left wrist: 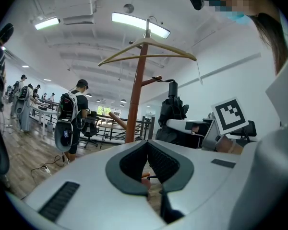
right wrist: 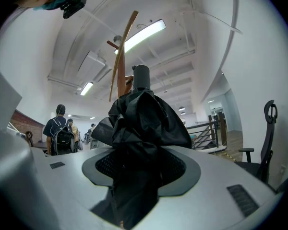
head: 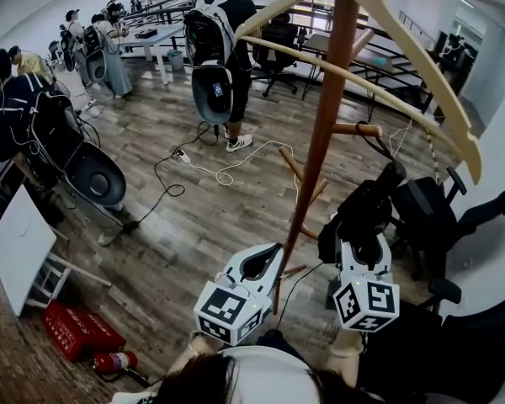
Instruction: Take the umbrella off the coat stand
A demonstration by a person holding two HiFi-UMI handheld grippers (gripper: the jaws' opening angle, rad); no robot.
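The wooden coat stand (head: 328,116) rises in the middle, with a wooden hanger (head: 404,49) across its top. A black folded umbrella (head: 369,210) hangs to its right, its thin strap running up to a side peg (head: 358,129). My right gripper (head: 366,247) is shut on the umbrella's lower folds. In the right gripper view the dark fabric (right wrist: 139,119) fills the jaws of the right gripper (right wrist: 139,171), and the stub handle (right wrist: 141,78) points up. My left gripper (head: 265,263) sits left of the pole, near its lower part, shut and empty. In the left gripper view that gripper (left wrist: 146,150) faces the stand (left wrist: 137,99) and the umbrella (left wrist: 172,111).
Black office chairs (head: 438,217) crowd the right side close to the umbrella. A person with a backpack (head: 215,49) stands beyond the stand, and others (head: 34,133) are at the left. A white cable (head: 236,162) trails over the wood floor. A red case and an extinguisher (head: 109,360) lie at lower left.
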